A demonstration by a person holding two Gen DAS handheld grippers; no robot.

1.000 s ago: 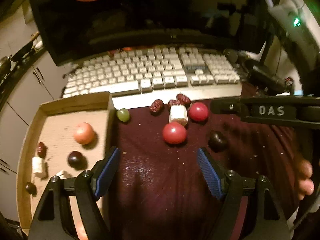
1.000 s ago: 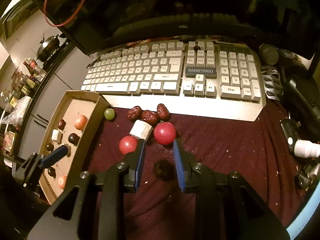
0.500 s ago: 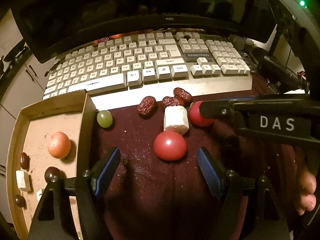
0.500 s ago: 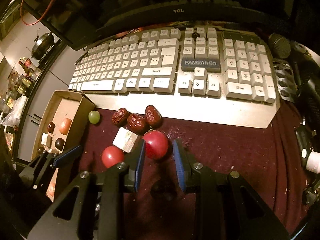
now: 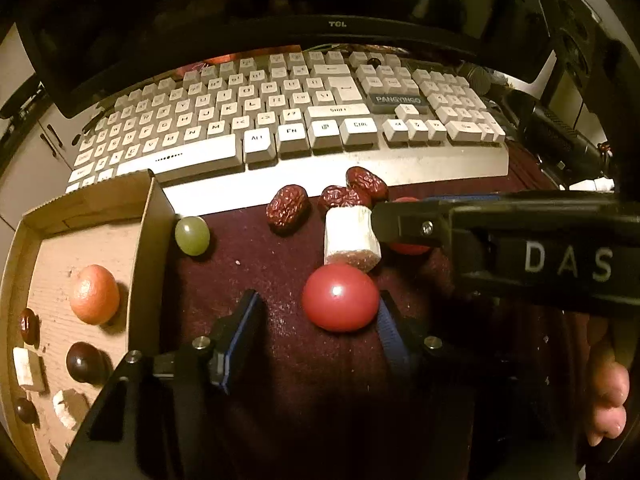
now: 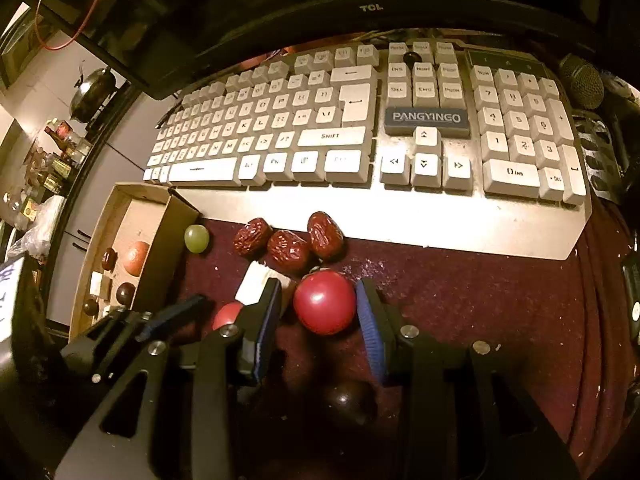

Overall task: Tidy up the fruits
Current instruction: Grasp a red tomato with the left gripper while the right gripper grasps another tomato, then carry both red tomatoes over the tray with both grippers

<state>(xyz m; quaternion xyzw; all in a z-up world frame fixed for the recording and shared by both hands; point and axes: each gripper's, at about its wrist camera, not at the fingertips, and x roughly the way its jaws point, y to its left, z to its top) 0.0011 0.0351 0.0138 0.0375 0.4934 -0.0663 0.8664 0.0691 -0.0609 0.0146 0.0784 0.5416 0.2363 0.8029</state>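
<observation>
On the dark red cloth a red tomato (image 5: 340, 298) lies between the fingers of my left gripper (image 5: 316, 328). Its jaws are closing; the right pad is at the tomato and the left pad stands clear. A second red tomato (image 6: 324, 302) sits between the pads of my right gripper (image 6: 320, 320). Those jaws are opening, with a gap on each side. A white cube (image 5: 350, 236), three red dates (image 5: 288, 210) and a green grape (image 5: 192, 235) lie just beyond. A dark round fruit (image 6: 348, 400) lies under the right gripper.
A cardboard box (image 5: 148, 216) at the left holds an orange fruit (image 5: 94, 294), dark fruits and white pieces. A white keyboard (image 5: 280, 120) and a monitor stand behind the fruits. A microphone (image 6: 582, 80) lies at the far right. A person's fingers (image 5: 608, 400) show at the right edge.
Both grippers moved forward and down to the tomatoes. The left jaws narrowed around the near tomato. The right jaws widened and the far tomato is now between them.
</observation>
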